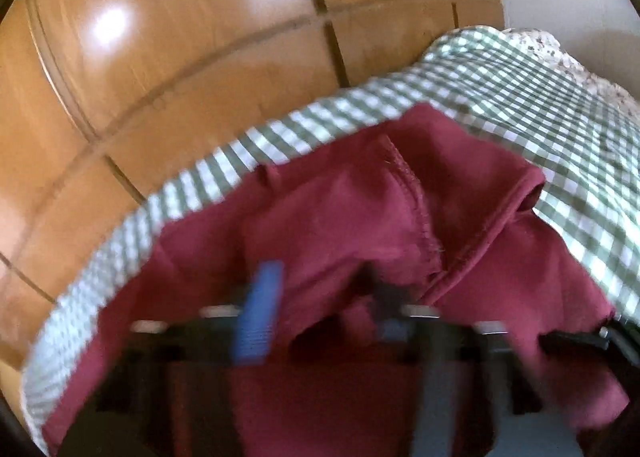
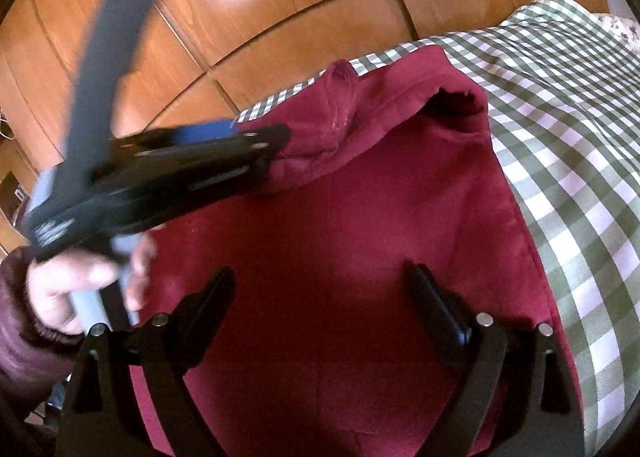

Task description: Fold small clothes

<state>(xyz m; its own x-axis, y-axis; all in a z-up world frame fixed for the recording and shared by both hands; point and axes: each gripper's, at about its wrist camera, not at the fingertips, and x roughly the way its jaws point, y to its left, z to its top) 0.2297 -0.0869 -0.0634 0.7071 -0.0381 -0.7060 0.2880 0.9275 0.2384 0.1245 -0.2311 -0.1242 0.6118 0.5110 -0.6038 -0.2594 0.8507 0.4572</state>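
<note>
Left hand-held gripper (image 2: pixel 276 149): jaws narrow, nipped on a bunched fold of the maroon garment (image 2: pixel 360 237) at its left edge, by a sleeve/hem seam. Left wrist view is blurred; cloth fills the space at the jaws. Right hand-held gripper (image 2: pixel 320 297): jaws wide, nothing between them, hovering over the garment's flat middle, not clearly touching.

Garment location: spread on a bed under a green-and-white check cover (image 2: pixel 560 157), near the bed's edge, one cuffed opening (image 2: pixel 456 101) standing proud toward the far side.

Risks (judgement):
- Left grip takes a thick wad, poss. more than one layer; the fold could drag the underlayer w/ it and come out crooked.
- Right gripper pins nothing, so a pull from the left may slide the whole piece toward the bed edge.
- The open cuff may trap a lump under the fold.

Surface/room: soft, smooth bedding, low friction likely. Glossy wooden panelled doors (image 2: pixel 260 17) behind. Floral fabric (image 2: pixel 624 29) at far right. Person's hand (image 2: pixel 80 281), dark sleeve, holds the left tool.
</note>
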